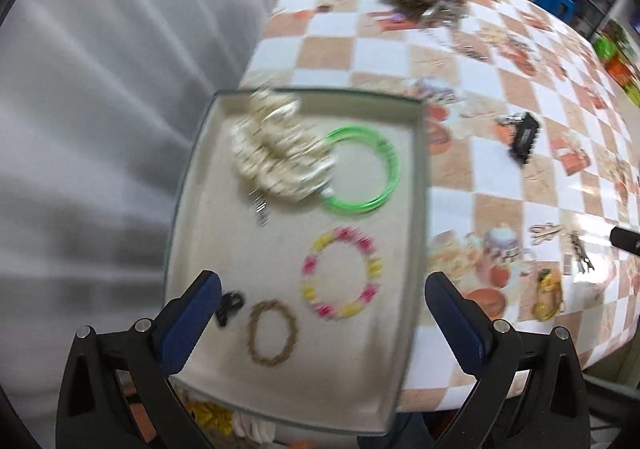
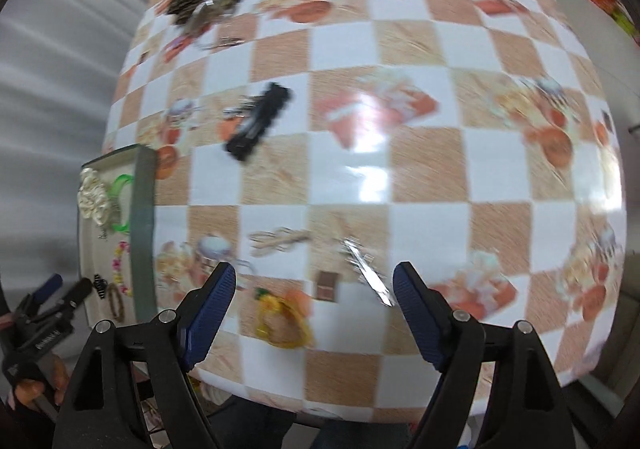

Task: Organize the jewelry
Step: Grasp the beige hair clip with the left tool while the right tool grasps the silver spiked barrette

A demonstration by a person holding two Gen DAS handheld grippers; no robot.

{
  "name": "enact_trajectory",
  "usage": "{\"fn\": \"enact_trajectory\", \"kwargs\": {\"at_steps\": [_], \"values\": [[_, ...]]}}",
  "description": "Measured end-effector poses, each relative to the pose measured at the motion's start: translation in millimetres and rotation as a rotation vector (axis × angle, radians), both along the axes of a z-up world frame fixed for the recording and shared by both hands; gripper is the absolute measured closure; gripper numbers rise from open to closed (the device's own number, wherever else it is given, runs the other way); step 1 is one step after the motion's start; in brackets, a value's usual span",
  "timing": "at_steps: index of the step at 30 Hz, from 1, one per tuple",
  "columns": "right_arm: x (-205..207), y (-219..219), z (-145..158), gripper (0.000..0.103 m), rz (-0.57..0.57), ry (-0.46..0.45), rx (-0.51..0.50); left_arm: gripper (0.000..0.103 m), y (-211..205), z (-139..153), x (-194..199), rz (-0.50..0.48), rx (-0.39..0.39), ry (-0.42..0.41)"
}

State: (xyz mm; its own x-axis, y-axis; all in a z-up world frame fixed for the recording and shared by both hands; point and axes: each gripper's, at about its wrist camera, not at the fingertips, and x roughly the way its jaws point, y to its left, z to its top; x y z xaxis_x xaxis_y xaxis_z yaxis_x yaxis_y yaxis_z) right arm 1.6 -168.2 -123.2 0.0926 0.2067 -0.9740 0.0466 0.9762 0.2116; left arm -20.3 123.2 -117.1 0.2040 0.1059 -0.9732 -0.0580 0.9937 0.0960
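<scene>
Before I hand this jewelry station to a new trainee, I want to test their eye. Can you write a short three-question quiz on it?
1. True or false: the green bangle lies inside the tray.
2. Where is the black hair clip? A) in the tray B) on the checkered tablecloth C) in a gripper
3. Fill in: the jaws of the right gripper stand ____, nearest the yellow ring.

Key: 1 true; 2 B; 3 open
</scene>
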Motion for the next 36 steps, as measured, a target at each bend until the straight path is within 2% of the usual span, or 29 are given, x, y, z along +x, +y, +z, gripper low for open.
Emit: {"fn": "enact_trajectory", "kwargs": {"at_steps": [9,21,23,27,34,35,36], "values": [[-21,-39,-10,0.02,-0.079,0.024,-0.012,0.0,-58,5,10,-0.171,-0.061,0.003],[-25,-43,-29,0.02,-0.059,0.046,-0.035,0.0,-137,-27,19,-0.395,-0.09,0.053],[-23,-39,-35,0.02,-0.035,0.049,-0.047,0.009,-144,-32,20,-0.422,-0.085,0.058],[-20,-34,-47,0.031,0.005,0.056,-0.072,0.009,-155,-44,24,-0.466,-0.091,0.083],[-19,-30,-60,0.045,0.055,0.061,-0.125,0.01,-179,-58,27,-0.556,-0.115,0.089],[-20,-29,-61,0.047,0.065,0.055,-0.138,0.018,-182,-60,28,-0.564,-0.118,0.092],[-20,-28,-61,0.049,0.075,0.049,-0.149,0.022,-186,-63,29,-0.575,-0.116,0.098]]}}
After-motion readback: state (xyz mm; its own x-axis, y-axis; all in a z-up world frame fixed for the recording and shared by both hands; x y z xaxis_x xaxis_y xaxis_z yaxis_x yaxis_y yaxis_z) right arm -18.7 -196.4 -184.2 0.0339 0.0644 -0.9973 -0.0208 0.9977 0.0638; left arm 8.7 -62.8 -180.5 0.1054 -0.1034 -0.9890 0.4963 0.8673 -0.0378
